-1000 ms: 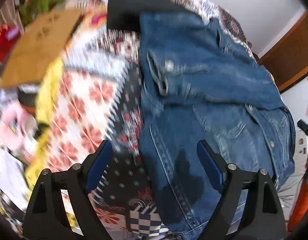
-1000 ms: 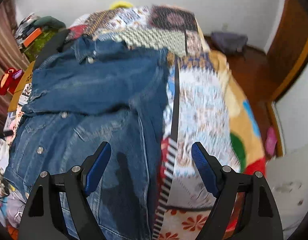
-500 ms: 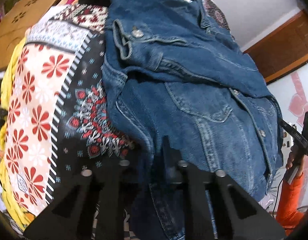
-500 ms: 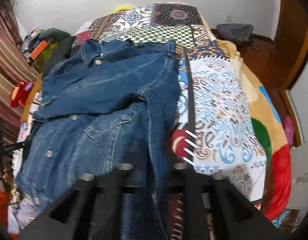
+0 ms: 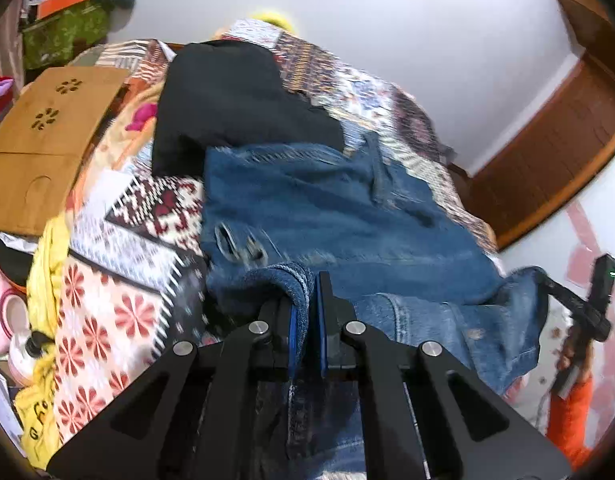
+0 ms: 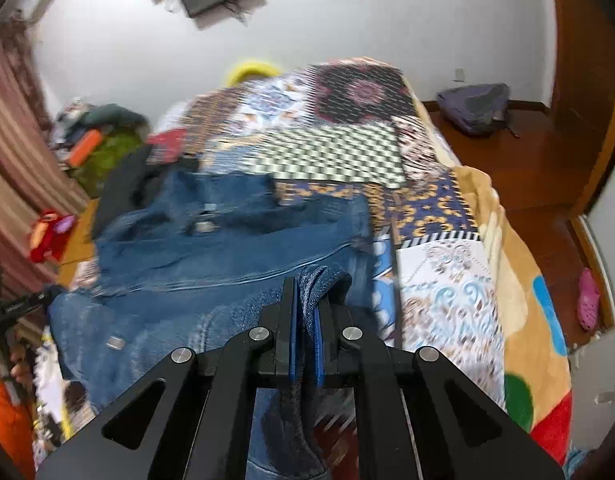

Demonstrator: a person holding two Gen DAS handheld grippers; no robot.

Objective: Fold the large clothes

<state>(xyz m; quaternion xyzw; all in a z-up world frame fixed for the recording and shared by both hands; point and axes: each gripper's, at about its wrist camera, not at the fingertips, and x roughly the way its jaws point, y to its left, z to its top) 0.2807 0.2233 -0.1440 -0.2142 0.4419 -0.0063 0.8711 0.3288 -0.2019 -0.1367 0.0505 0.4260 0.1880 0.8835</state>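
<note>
— Standing at the foot of the bed, what's nearest you?

— Both pairs of tongs, pitched down at the bed. The left tongs [image 5: 307, 312] are clamped on a bunched fold of the denim jacket [image 5: 327, 208] hem; the right tongs [image 6: 305, 312] pinch the hem further along the same edge. Both have just been closing, with denim between the pads.

— And the jacket itself?

— It lies on the patchwork quilt [image 6: 339, 152], its long axis running away from the tongs, collar at the far end. The near edge is lifted and curled; the rest is flat but blurred.

— Anything crowding it?

— A black garment [image 5: 235, 100] touches its far left corner. A wooden board [image 5: 47, 140] sits off the bed's left side. Beyond the quilt's right side, a grey backpack [image 6: 473, 106] rests on the wooden floor by the white wall.
</note>
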